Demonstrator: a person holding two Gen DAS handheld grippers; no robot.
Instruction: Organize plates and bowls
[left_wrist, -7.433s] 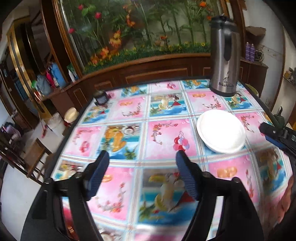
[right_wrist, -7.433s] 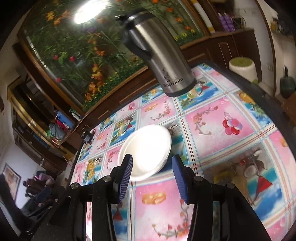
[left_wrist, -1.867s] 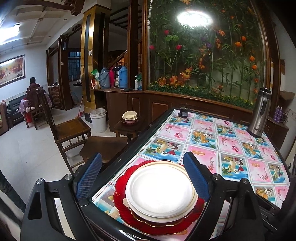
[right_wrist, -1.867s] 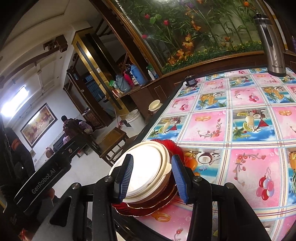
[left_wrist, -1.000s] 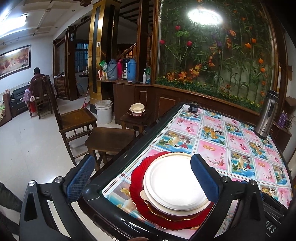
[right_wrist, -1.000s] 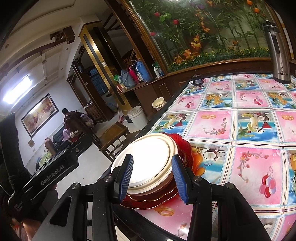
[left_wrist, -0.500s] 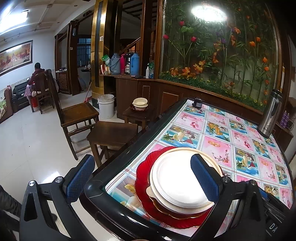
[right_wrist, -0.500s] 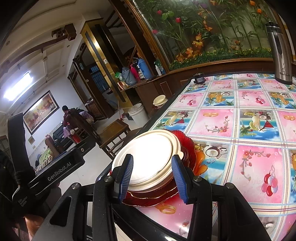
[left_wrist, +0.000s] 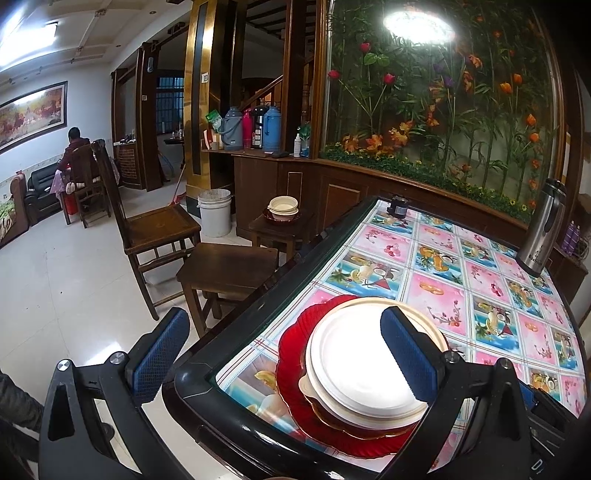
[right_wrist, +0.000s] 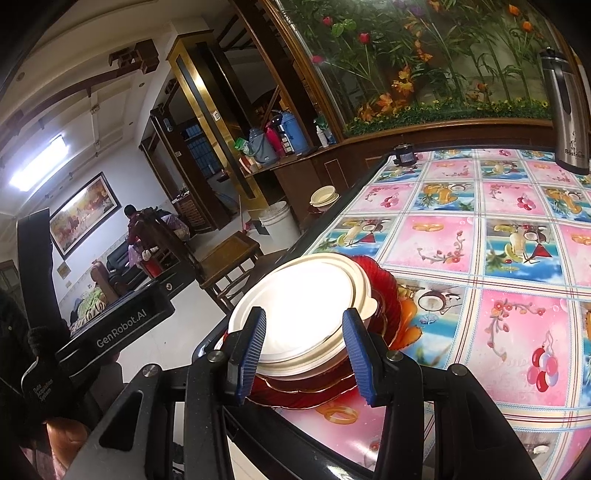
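Between and just beyond the spread fingers of the left tool (left_wrist: 284, 349) sits a stack of dishes at the near corner of the desk (left_wrist: 436, 295). That tool stands wide open with nothing in it: its left finger (left_wrist: 162, 345) hangs off the desk edge over the floor, and its right finger (left_wrist: 408, 352) lies in front of the stack. Lowest in the stack is a red glass plate (left_wrist: 291, 354) with a scalloped rim; on it rests a cream bowl (left_wrist: 369, 415), and topmost is a white plate (left_wrist: 354, 365), seemingly upside down. Far ahead and to the right of this tool a steel flask (left_wrist: 543, 229) stands upright on the patterned cloth, well apart from the stack. Off to the left, beyond the desk, a small wooden stool (left_wrist: 284, 225) carries another set of cream bowls (left_wrist: 283, 206) on a dark red dish.

On the other side, the right tool (right_wrist: 304, 356) is open about halfway and grips nothing; its blue pads (right_wrist: 253, 350) flank the near rim of the same white plate (right_wrist: 295, 306), and whether they touch it cannot be told. The red glass plate (right_wrist: 388, 291) shows under and to the right of the stack. To this tool's left the body of the left tool (right_wrist: 118, 332) is seen, marked GenRobot.AI. Far ahead to the right stands the steel flask (right_wrist: 565, 110).
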